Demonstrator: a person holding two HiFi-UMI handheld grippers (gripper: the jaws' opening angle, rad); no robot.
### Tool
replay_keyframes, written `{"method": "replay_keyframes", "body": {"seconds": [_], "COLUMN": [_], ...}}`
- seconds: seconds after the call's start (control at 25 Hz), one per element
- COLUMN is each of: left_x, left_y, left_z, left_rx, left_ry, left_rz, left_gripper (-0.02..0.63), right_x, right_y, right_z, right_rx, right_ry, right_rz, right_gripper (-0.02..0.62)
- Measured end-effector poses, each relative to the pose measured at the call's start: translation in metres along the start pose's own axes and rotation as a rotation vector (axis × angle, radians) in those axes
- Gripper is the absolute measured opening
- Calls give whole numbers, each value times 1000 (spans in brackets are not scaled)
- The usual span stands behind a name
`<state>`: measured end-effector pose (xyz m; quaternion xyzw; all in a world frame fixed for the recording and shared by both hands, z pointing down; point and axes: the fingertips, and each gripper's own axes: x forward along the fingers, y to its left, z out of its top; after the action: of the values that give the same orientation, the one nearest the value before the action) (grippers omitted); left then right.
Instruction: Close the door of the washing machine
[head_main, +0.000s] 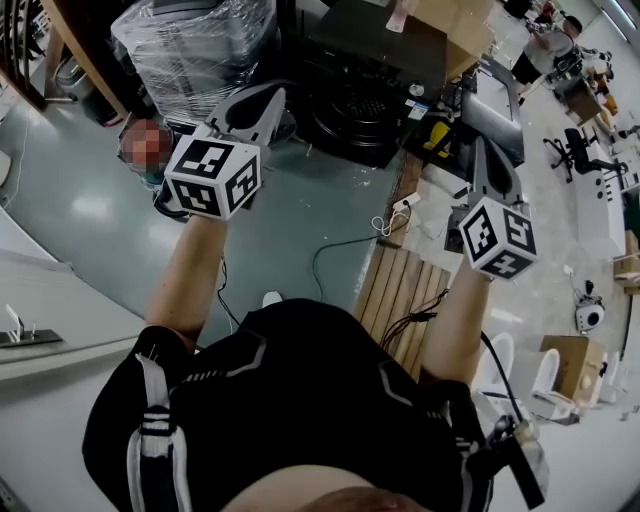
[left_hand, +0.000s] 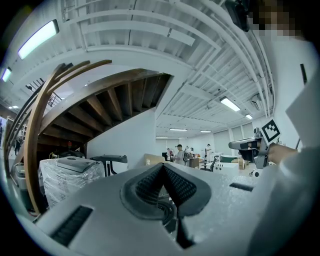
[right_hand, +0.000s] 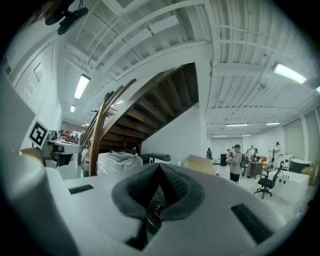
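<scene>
Washing machine (head_main: 365, 115), a dark box with a round front, stands on the floor straight ahead of the person. In the head view it sits between the two outstretched arms and just beyond them, with a plastic-wrapped appliance (head_main: 190, 40) to its left and a slatted wooden pallet (head_main: 395, 290) on the floor nearer the person.

The left gripper (head_main: 268, 98) points level towards the machine's left flank, and the right gripper (head_main: 482, 148) points past its right side. Of the two, the left looks the nearer to the round front. In its own view the left gripper's (left_hand: 162, 169) fingers are pressed together with nothing between them. The right gripper's (right_hand: 159, 169) fingers are likewise pressed together and hold nothing.

The door itself is hard to make out. A grey panel beyond the right gripper could be the door swung open, or only part of that gripper, and I cannot tell which. So the swing direction and the better arm for the push are a guess. In both gripper views the machine is almost wholly hidden behind the fingers.
</scene>
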<state>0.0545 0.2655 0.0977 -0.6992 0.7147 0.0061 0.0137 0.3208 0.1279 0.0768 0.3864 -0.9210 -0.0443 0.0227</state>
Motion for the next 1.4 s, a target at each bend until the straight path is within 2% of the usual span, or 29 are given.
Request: {"method": "replay_keyframes", "body": {"seconds": [0.52,0.72,0.96,1.16,1.4], "left_x": [-16,-25,-39,-39,-23], "left_y": [47,64,85,96,123], "left_z": [-13,-15,-20,-26,-45], "left_rx": [-14,-12,-18,-23,-29], "left_ry": [17,6,-2,1,32], "left_rz": [8,-20,-40,-50,-11], "left_gripper": [3,3,3,3,3], "right_x": [17,23,25,42,86], "right_y": [36,58,95,110,119], "right_z": [-2,-5,-7,-7,-19], "right_rx": [10,16,-2,-17,-6], "right_ry": [0,4,15,33,23], "right_rz": [-27,-25,-2,20,69], "right_gripper": [5,5,5,5,5]}}
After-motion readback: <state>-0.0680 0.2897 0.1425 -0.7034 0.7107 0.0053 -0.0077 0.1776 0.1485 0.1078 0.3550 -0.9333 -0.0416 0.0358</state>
